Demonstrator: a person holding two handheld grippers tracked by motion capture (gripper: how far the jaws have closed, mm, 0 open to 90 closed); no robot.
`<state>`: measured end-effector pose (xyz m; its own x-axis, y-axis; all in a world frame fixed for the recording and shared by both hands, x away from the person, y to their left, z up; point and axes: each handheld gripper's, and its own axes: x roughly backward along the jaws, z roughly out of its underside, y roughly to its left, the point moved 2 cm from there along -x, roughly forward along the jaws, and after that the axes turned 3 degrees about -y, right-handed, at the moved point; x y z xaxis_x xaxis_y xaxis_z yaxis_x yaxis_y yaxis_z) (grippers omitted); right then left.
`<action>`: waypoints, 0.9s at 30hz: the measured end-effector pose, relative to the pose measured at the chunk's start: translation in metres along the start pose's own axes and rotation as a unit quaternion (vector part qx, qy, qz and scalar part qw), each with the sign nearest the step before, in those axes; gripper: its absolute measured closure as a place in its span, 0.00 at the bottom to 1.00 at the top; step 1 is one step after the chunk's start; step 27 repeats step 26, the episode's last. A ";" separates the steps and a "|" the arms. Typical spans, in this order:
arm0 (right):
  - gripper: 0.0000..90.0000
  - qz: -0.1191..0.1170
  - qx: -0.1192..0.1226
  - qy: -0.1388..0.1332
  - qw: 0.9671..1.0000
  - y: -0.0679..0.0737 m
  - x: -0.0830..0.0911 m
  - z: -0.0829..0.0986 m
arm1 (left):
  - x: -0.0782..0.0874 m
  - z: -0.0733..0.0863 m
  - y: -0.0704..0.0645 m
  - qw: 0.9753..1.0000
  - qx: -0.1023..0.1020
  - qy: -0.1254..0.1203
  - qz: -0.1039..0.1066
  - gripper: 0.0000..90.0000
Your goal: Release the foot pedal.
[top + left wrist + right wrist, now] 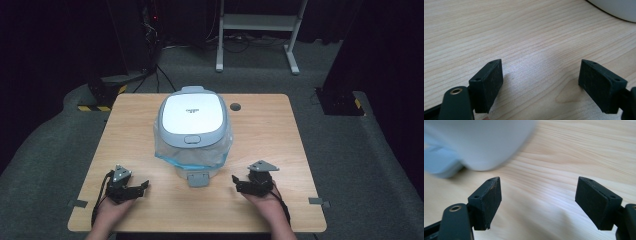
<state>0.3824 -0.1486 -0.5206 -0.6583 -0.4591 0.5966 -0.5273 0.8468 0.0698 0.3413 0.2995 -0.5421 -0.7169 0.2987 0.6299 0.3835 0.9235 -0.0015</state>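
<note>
Both grippers rest low on the wooden table (260, 130) in the high view: I note the left gripper (141, 187) at the lower left of the frame and the right gripper (235, 182) at the lower right, each held by a hand coming in from the bottom edge. Between them, at centre frame, stands a white and grey bin (193, 120) with its lid down, a clear bag (220, 152) with a blue edge hanging around its body. Neither gripper touches it.

Left gripper view: I record the two black jaws spread wide with bare wood between them. The bin's white base (616, 8) sits at the upper right corner, well apart.

Right gripper view: the jaws stand equally wide apart, pinching nothing. The bin's pale body (481, 142) occupies the upper left, blurred, near the left jaw but clear of it.
</note>
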 end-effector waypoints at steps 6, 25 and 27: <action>0.19 0.075 -0.025 0.018 0.997 -0.043 0.012 0.011 | 0.000 0.000 0.000 1.000 -0.002 -0.001 0.001 0.22; 0.18 0.121 -0.045 0.037 0.991 -0.066 0.016 0.029 | 0.001 0.000 -0.002 1.000 -0.010 -0.003 0.002 0.24; 0.18 0.122 -0.045 0.037 0.991 -0.066 0.016 0.029 | 0.001 0.000 -0.002 1.000 -0.011 -0.003 0.003 0.24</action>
